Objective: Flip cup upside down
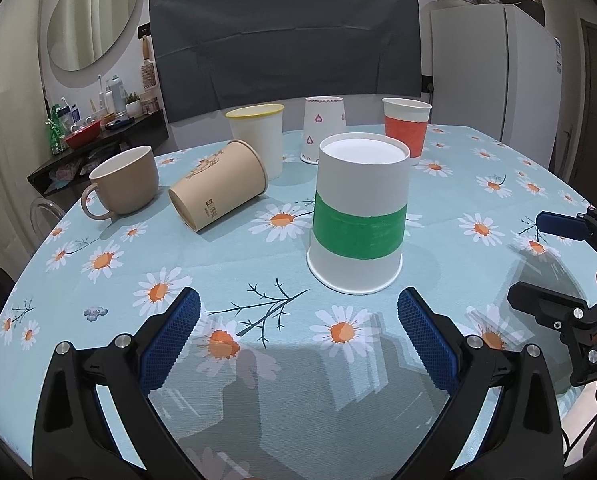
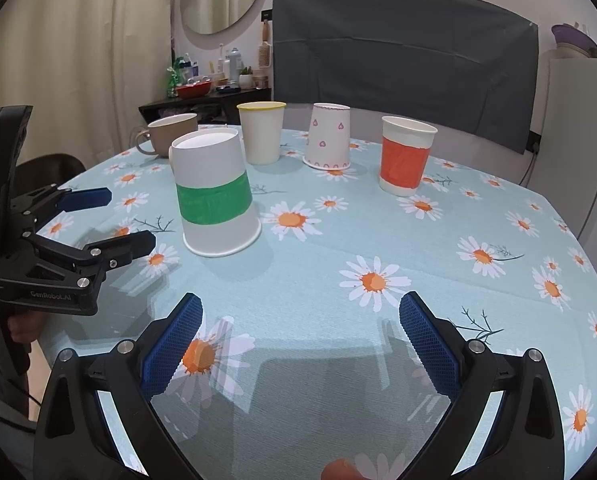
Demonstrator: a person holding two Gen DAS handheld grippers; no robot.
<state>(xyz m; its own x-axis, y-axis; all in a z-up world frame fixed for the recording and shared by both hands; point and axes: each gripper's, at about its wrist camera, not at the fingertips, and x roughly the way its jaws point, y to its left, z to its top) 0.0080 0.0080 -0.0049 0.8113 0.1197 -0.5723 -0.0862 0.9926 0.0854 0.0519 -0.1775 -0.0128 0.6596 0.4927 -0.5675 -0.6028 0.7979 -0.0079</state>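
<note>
A white paper cup with a green band [image 1: 360,216] stands upside down on the daisy tablecloth, also in the right wrist view [image 2: 214,196]. My left gripper [image 1: 298,336] is open and empty just in front of it; it also shows at the left of the right wrist view [image 2: 118,216]. My right gripper [image 2: 300,340] is open and empty over bare cloth; it shows at the right edge of the left wrist view [image 1: 554,260]. A tan paper cup [image 1: 218,186] lies on its side. A red-banded cup [image 1: 406,126] [image 2: 406,156] stands upright.
A yellow-rimmed white cup [image 1: 258,136] [image 2: 262,132] and a beige mug [image 1: 124,182] [image 2: 170,134] stand upright. A heart-print cup [image 1: 324,128] [image 2: 328,136] stands upside down. The round table [image 2: 498,360] has a grey chair behind it, a fridge [image 1: 494,68] at the right and a cluttered shelf [image 1: 98,132] at the left.
</note>
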